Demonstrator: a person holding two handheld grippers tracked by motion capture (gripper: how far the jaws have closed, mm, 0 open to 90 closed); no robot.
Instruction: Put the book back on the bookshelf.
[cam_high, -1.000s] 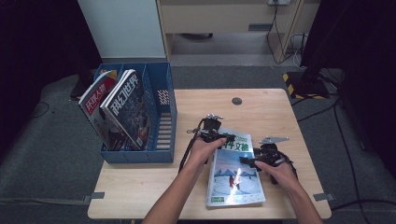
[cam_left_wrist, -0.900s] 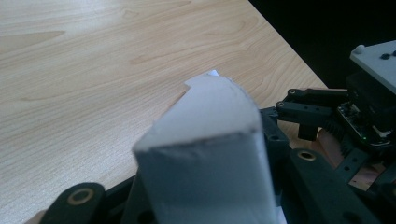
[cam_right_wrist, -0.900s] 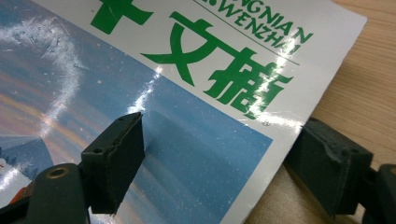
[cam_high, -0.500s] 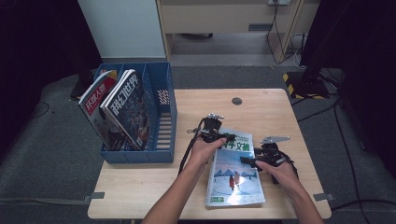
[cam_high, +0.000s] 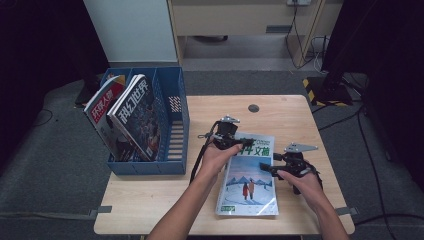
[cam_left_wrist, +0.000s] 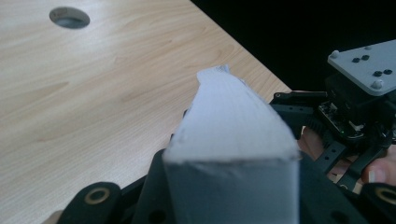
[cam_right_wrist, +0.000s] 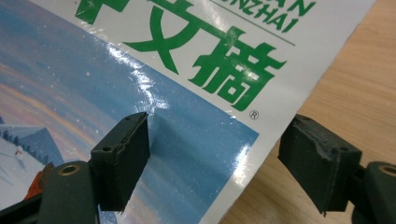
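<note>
A magazine (cam_high: 250, 180) with a blue snowy cover and green characters lies on the wooden table (cam_high: 300, 115). My left gripper (cam_high: 240, 142) is at its top left corner. In the left gripper view the thick white page edge (cam_left_wrist: 233, 126) sits between the jaws, raised off the table, and the jaws have just been closing on it. My right gripper (cam_high: 265, 169) hovers over the magazine's right edge. Its jaws (cam_right_wrist: 215, 158) straddle the glossy cover (cam_right_wrist: 140, 56) without touching it and have just been closing a little.
A blue file rack (cam_high: 170, 145) stands at the table's left side, holding two upright magazines (cam_high: 132, 117) (cam_high: 102, 112). A round cable hole (cam_high: 253, 108) lies near the far edge. Bare wood (cam_right_wrist: 350, 84) runs right of the magazine.
My left gripper has risen slightly with the magazine's top left corner. The right gripper has stayed over the right edge.
</note>
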